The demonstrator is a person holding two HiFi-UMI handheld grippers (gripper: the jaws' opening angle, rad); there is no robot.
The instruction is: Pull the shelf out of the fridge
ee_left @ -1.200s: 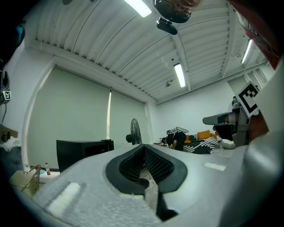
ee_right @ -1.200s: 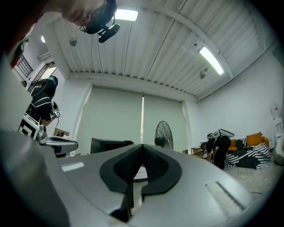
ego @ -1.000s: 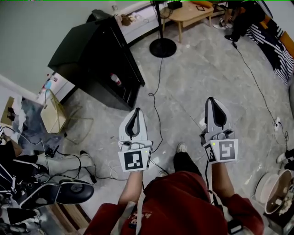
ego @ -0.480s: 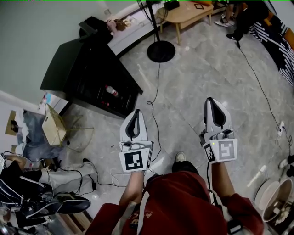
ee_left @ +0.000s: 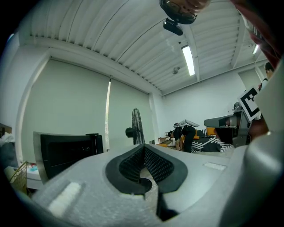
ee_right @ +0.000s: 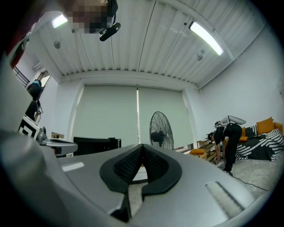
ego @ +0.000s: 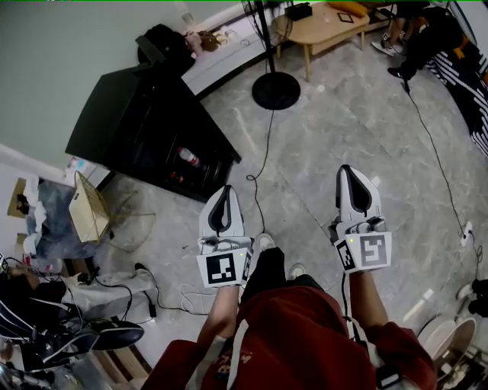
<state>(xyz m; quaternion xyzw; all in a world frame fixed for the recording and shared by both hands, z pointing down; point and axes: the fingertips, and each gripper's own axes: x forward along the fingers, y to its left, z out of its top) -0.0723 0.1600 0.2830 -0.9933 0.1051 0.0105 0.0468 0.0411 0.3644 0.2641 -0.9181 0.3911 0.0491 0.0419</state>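
The black fridge (ego: pixel 141 126) stands on the floor ahead and to the left, its front open toward me. Inside the dark interior a red and white bottle (ego: pixel 188 158) lies on a shelf; the shelf itself is hard to make out. My left gripper (ego: pixel 225 190) is held level a short way from the fridge's front corner, shut and empty. My right gripper (ego: pixel 347 170) is level beside it over bare floor, also shut and empty. The fridge (ee_left: pixel 66 150) shows low at the left of the left gripper view, beyond the shut left gripper (ee_left: pixel 143 148). The right gripper view shows the fridge (ee_right: pixel 95 144) behind my right gripper (ee_right: pixel 142 146).
A pedestal fan's round base (ego: pixel 276 90) stands beyond the fridge, with a cable (ego: pixel 263 152) trailing across the floor. A wooden table (ego: pixel 328 23) and a person bending over (ego: pixel 415 34) are at the far right. A wire basket with cardboard (ego: pixel 90 207) sits left of the fridge.
The person has stepped forward, one leg now showing between the arms, and the fridge has slid lower in the head view. Both grippers stay shut in the same pose.
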